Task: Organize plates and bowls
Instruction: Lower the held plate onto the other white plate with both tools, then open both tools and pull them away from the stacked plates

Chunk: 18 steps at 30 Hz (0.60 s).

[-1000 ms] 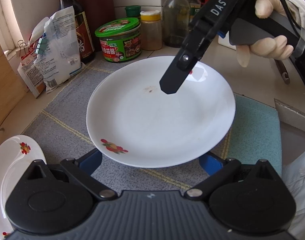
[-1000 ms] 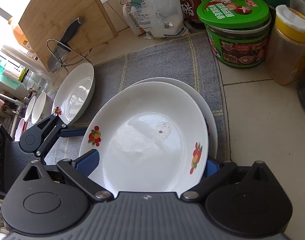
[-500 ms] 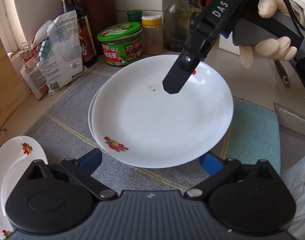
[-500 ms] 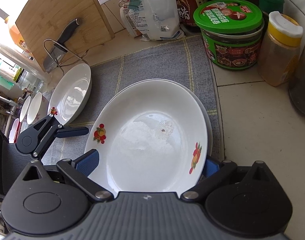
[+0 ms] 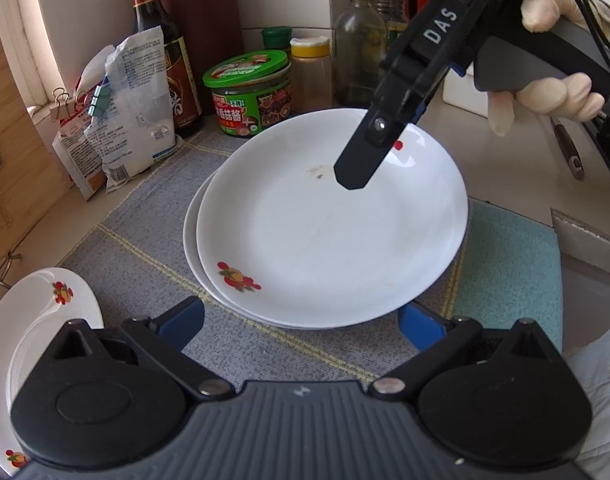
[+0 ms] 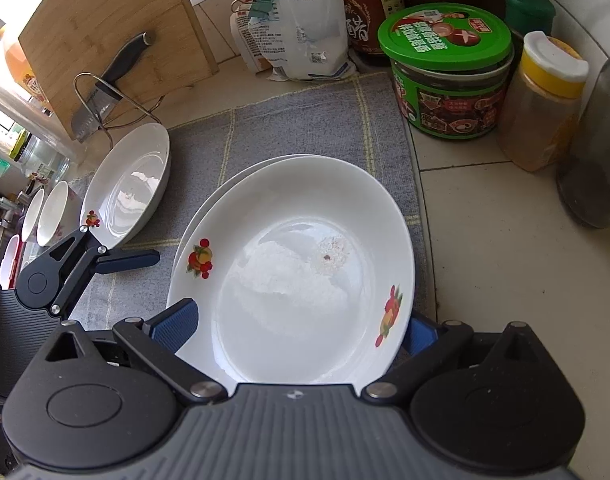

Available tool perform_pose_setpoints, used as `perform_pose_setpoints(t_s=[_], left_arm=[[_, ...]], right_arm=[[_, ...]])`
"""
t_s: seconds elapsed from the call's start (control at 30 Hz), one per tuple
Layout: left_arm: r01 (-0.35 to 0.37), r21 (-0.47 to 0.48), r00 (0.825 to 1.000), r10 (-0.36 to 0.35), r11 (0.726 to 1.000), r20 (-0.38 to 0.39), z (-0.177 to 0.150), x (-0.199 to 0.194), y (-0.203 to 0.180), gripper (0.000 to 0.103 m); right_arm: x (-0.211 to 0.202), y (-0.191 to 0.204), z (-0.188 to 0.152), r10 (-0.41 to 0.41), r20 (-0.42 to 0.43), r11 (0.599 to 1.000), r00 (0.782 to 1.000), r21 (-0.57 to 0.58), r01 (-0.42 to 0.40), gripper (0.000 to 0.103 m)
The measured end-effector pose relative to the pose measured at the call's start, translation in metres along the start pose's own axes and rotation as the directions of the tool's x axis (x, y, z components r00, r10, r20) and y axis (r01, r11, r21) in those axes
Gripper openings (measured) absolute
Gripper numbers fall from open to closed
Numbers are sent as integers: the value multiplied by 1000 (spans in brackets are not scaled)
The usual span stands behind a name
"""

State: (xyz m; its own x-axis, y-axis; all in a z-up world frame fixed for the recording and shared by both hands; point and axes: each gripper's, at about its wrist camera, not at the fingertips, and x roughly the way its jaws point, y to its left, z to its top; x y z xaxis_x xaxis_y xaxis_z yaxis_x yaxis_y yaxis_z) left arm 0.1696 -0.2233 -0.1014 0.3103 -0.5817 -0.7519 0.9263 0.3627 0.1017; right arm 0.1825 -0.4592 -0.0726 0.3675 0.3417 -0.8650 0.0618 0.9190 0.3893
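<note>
My right claw (image 6: 293,328) is open wide, and the top plate (image 6: 301,272) sits between its blue fingers (image 6: 173,322). I think the fingers are not squeezing it, but the plate hides their tips. The top plate lies on a second plate (image 5: 193,240) on the grey mat (image 5: 137,248). My left claw (image 5: 301,320) is open too, just beside the near edge of the plates. Another plate (image 6: 125,188) lies further left on the mat.
</note>
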Motion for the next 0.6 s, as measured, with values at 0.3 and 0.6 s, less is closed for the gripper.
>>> perform_pose_setpoints(t_s=[0.3,0.6], left_arm=[[-19,-18,1000,19,1000,17,-2,-2,-4,102],[-40,-38,999,42,998,30,-3,-6,-4,102]], right_arm=[[-3,7,-4,-43,-5,999,999,-16,43,103],[-5,12,-10,-95,6,995,995,-41,95,103]])
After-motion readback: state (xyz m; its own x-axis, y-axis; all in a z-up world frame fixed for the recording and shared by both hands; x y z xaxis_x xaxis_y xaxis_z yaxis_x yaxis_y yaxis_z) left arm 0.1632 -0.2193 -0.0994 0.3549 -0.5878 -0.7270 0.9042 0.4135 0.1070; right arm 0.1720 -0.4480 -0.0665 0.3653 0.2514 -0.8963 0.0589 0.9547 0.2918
